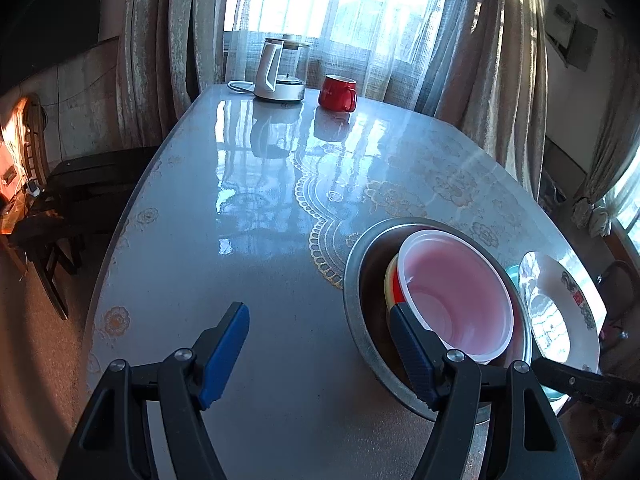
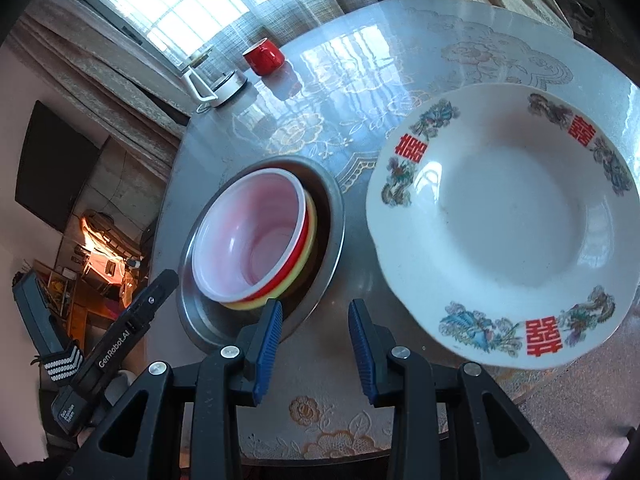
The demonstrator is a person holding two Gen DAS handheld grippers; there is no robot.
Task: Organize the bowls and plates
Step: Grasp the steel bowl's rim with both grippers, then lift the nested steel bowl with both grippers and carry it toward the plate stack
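A metal basin (image 1: 354,280) (image 2: 332,216) sits on the table and holds a nested stack: a white plastic bowl (image 1: 456,300) (image 2: 248,236) in a red bowl (image 2: 305,236) in a yellow bowl (image 2: 314,248). A white deep plate with red characters and flower prints (image 2: 500,220) (image 1: 560,308) lies right of the basin, over something teal (image 1: 511,270). My left gripper (image 1: 320,352) is open and empty; its right finger (image 1: 412,356) is over the basin's near rim. My right gripper (image 2: 314,348) is open and empty, just in front of the basin and plate.
A white electric kettle (image 1: 280,70) (image 2: 216,80) and a red mug (image 1: 338,92) (image 2: 264,56) stand at the far end of the glossy table (image 1: 240,220), near the curtained window. A dark bench (image 1: 80,184) stands left of the table.
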